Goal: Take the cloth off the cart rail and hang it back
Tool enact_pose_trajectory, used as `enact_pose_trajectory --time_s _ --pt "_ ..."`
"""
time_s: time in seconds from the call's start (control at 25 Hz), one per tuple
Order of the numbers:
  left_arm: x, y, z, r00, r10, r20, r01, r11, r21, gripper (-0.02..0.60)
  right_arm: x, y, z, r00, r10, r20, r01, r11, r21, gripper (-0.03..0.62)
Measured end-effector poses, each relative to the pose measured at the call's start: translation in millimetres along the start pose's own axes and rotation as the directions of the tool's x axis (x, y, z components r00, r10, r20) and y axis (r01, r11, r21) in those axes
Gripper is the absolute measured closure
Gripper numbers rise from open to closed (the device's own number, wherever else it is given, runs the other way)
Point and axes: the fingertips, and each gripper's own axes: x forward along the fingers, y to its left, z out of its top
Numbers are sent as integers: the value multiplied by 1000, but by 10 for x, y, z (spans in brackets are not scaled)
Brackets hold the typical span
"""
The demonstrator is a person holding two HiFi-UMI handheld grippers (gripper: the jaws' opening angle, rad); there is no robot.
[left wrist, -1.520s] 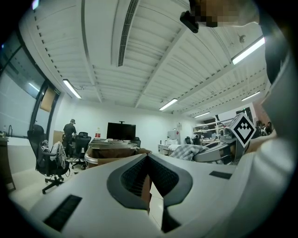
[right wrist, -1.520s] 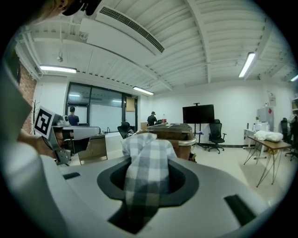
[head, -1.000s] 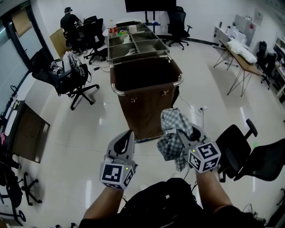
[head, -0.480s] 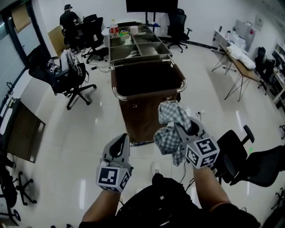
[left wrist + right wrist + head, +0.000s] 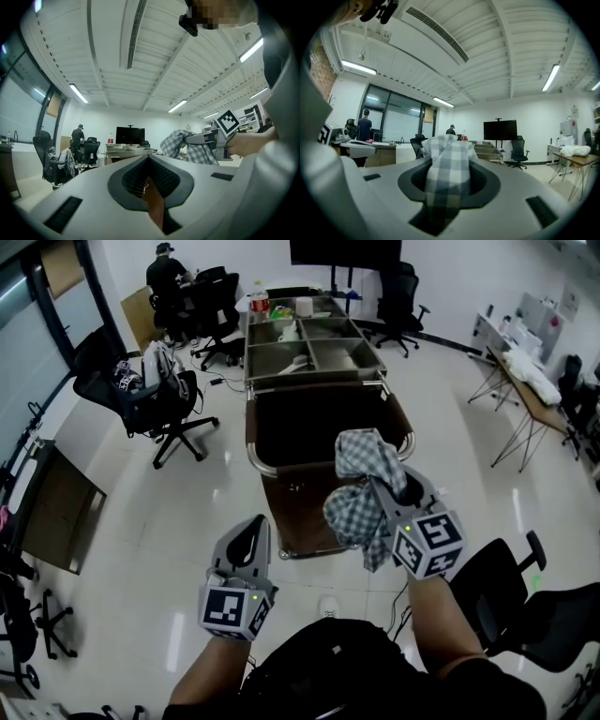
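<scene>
Cloth (image 5: 354, 519): a checked cloth, bunched into a loose wad. It is held in the air in front of the person, off the cart and just short of the cart's near end. One lobe stands up above the grip and the rest hangs below it.

Right gripper (image 5: 379, 495): its fingers are clenched on a gathered fold of the cloth. The right gripper view shows the checked fabric filling the gap between them.

Left gripper (image 5: 253, 532): it is level with the right one and well apart from the cloth. Its fingers are pressed together with nothing between them.

Cart (image 5: 323, 427): a dark brown bag with an open top, framed by a curved metal rail (image 5: 265, 463). Steel trays (image 5: 314, 341) lie at its far end. It stands on a glossy white floor (image 5: 169, 521) among office chairs, and a person (image 5: 169, 268) is at a desk in the far corner.

Likely faults from here:
- Only one fold appears to be pinched, so a swing toward the rail could pull the fabric free and drop it on the floor.
- If released while wadded, the cloth would sit unevenly on the smooth round rail and could slide off, either into the open bag or down the outside.
- The empty left gripper would probably have to spread an edge first.
- A release past the rail's line would put the cloth inside the bag rather than over the rail.
</scene>
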Motion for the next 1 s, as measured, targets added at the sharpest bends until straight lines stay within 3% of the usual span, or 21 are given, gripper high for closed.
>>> enact_pose_trajectory --time_s 0.36,0.68,1.0 --pt "522 72 28 999 40 -5 -40 999 0 581 593 -330 -4 998 59 -20 -59 998 -4 450" --pt "659 301 -49 993 112 -27 -112 994 4 581 980 -414 -460 990 86 -110 -83 996 35 450" --pt "740 352 -171 991 116 -65 -117 993 -7 581 1117 -348 -908 972 109 -208 -100 993 55 448"
